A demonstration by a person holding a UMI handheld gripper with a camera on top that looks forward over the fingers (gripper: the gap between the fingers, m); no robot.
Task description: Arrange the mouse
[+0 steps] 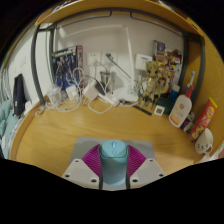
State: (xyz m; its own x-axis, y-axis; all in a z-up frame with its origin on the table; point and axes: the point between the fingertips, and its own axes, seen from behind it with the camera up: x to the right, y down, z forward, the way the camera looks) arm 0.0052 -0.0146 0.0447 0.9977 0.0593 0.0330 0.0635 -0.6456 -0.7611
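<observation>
A pale blue-grey mouse (113, 158) sits between my gripper's two fingers, its rounded front end pointing away from me. The magenta pads (93, 157) press against both of its sides. My gripper (113, 165) is shut on the mouse and holds it over the wooden table (70, 130), near the table's front. The mouse's underside and rear are hidden by the fingers.
At the back of the table lie tangled white cables and a power strip (95, 92). A wooden figure model (155, 85) stands at the back right. Bottles and a red packet (195, 112) stand at the right. A dark object (18, 98) stands at the left.
</observation>
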